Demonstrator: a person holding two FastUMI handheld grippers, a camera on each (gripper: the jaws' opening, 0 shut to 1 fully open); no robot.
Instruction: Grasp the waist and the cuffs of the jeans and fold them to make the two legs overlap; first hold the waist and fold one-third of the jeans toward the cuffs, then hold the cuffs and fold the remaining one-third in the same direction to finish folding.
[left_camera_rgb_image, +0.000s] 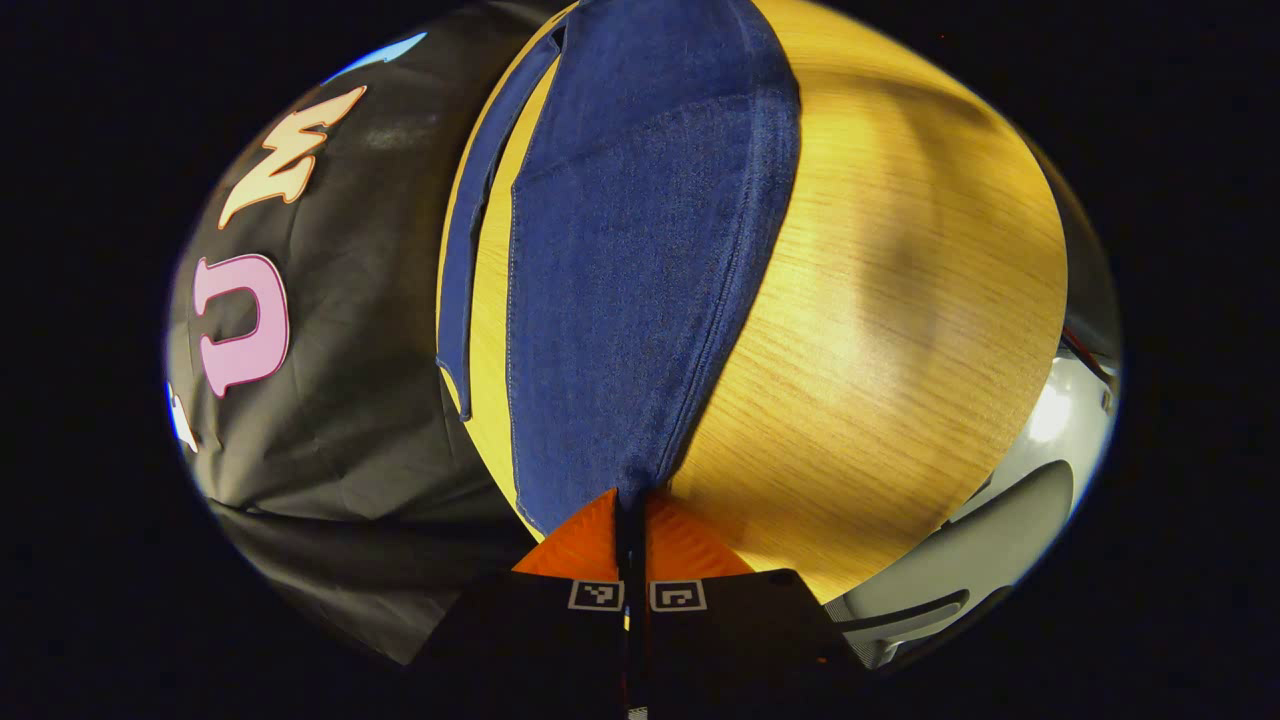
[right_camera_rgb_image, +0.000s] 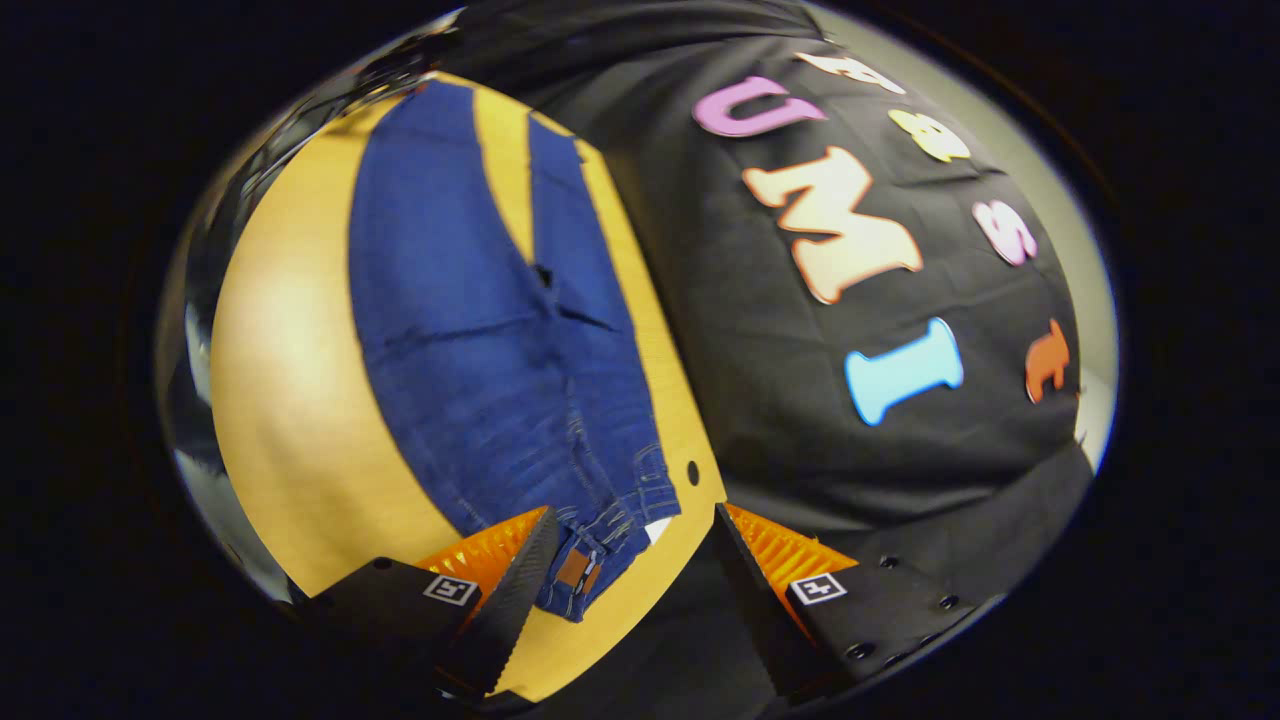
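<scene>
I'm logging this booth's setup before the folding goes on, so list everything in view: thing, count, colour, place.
jeans: one pair, blue, flat on the table, legs apart, waist near the right tongs.
table: one, light wood grain, under the jeans.
booth wall: one, black cloth, behind the table.
chair: one, grey, beside the table edge, partly seen.
left tongs: one, closed on the cuff end of one jean leg.
right tongs: one, open, fingers either side of the waistband, not pressing on it.
</scene>
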